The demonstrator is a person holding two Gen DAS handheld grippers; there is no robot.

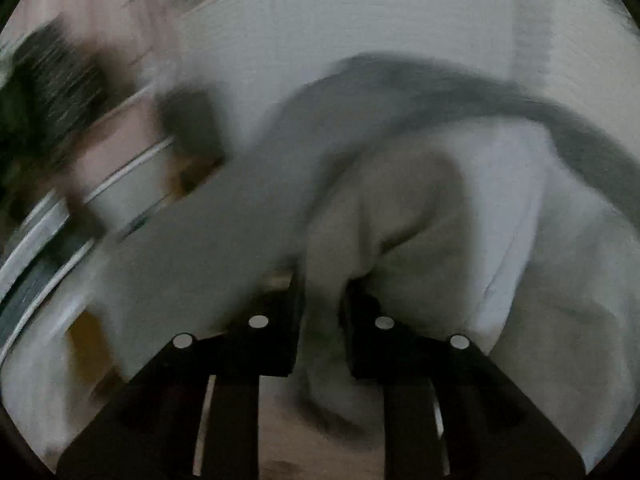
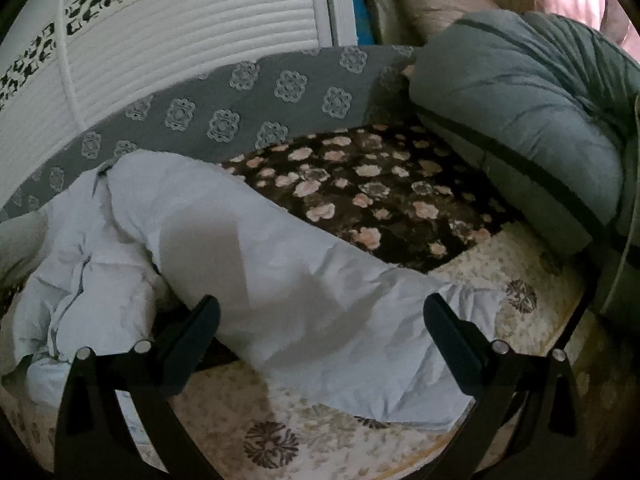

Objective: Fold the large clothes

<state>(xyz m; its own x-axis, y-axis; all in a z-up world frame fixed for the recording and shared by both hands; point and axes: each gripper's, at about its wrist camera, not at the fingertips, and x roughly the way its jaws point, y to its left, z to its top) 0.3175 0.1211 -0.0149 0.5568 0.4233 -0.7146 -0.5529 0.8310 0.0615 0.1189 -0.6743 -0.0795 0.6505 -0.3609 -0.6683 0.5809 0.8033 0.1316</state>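
The bed (image 2: 500, 292) under me wears a cream floral cover, with a dark rose blanket (image 2: 380, 196) and a grey patterned sheet (image 2: 256, 100) beyond it. A grey-green quilt (image 2: 516, 120) is rolled up at the far right. The pale garment (image 2: 304, 280) lies rumpled across the cover, near my right tongs (image 2: 320, 320), whose fingers are spread wide with the cloth lying between them. My left tongs (image 1: 322, 304) are clamped on a fold of the garment (image 1: 400, 220); that view is blurred.
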